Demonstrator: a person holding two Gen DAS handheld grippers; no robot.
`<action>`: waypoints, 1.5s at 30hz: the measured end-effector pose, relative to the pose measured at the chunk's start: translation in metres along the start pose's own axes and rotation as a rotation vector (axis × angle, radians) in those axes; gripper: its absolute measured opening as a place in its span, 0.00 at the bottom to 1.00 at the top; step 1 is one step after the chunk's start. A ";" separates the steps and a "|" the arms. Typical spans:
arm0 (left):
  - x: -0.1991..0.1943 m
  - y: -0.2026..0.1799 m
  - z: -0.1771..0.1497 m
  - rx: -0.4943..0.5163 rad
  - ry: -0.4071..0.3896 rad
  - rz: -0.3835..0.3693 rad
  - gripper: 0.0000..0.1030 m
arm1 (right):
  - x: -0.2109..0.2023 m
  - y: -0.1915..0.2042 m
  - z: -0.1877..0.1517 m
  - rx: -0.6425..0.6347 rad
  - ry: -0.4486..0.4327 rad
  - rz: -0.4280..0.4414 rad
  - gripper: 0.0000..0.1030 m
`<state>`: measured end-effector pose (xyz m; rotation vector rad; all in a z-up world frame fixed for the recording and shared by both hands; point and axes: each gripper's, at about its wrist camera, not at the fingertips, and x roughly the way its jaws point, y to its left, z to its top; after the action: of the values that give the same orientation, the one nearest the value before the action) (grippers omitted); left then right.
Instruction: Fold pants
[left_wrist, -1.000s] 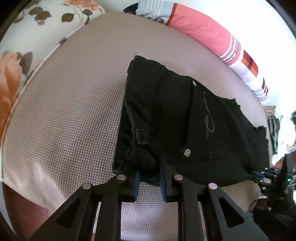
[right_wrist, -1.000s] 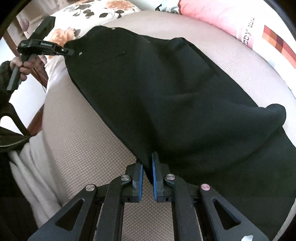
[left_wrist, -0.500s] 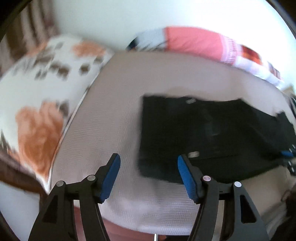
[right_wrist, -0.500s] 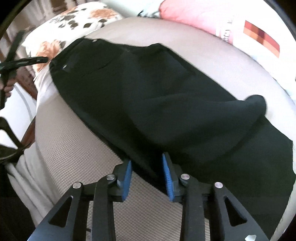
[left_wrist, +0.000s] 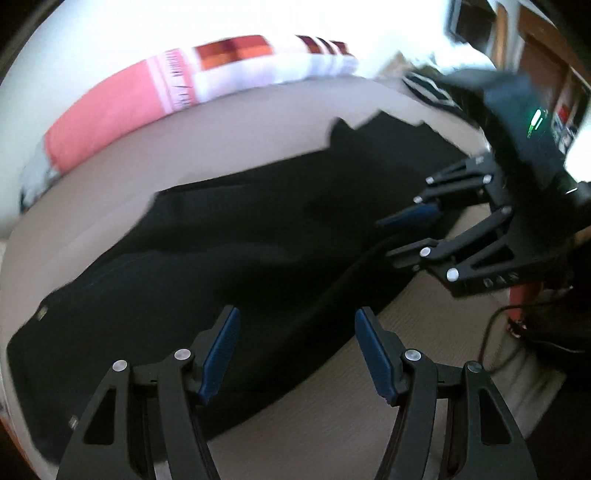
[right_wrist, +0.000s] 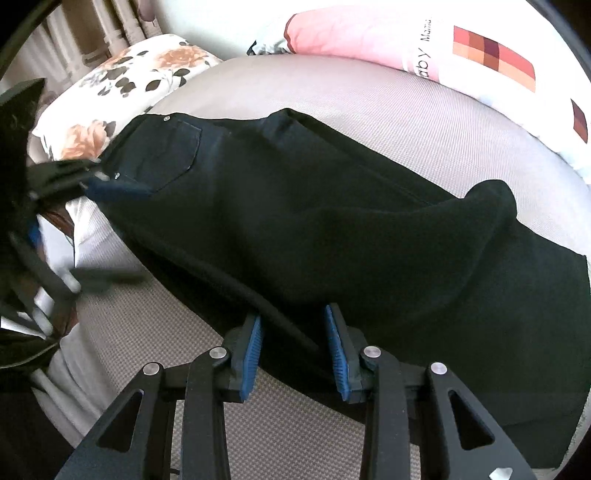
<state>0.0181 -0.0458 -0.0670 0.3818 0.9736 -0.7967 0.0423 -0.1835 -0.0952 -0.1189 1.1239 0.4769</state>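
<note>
You are working over a bed covered in a beige, finely checked sheet; it fills both views and carries everything else. The black pants lie stretched across it, folded lengthwise, with the waistband, its rivets and a back pocket toward the floral pillow at the far left of the right wrist view, and the leg ends running off toward the right edge. One leg layer humps up in a rounded fold near the right side of that view. A pink and white pillow with a patch of coloured squares lies along the far edge of the bed, well apart from the pants.

Your left gripper hangs over the middle stretch of the pants. Its jaws stand well apart and are closing a little, with cloth below them but nothing pinched; the blue pads touch no fabric. That view is blurred by motion, so fine detail in it is hard to read.

Your right gripper sits low at the near edge of the pants. Its jaws are partly open, and the thick folded hem of the pants runs between the pads without being pressed by them. The left wrist view shows the same gripper from the side, its two fingers spread above the cloth edge.
</note>
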 end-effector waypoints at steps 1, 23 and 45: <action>0.007 -0.005 0.003 0.011 0.006 -0.008 0.56 | -0.001 -0.001 0.000 0.003 -0.003 0.004 0.30; 0.046 -0.012 0.012 -0.122 0.072 -0.019 0.08 | -0.098 -0.292 -0.163 1.027 -0.241 -0.059 0.34; 0.053 -0.043 0.017 -0.019 0.094 0.075 0.10 | -0.139 -0.288 -0.192 0.947 -0.294 -0.378 0.02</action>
<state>0.0131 -0.1075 -0.1004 0.4398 1.0477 -0.7063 -0.0440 -0.5462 -0.0970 0.5432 0.9102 -0.3899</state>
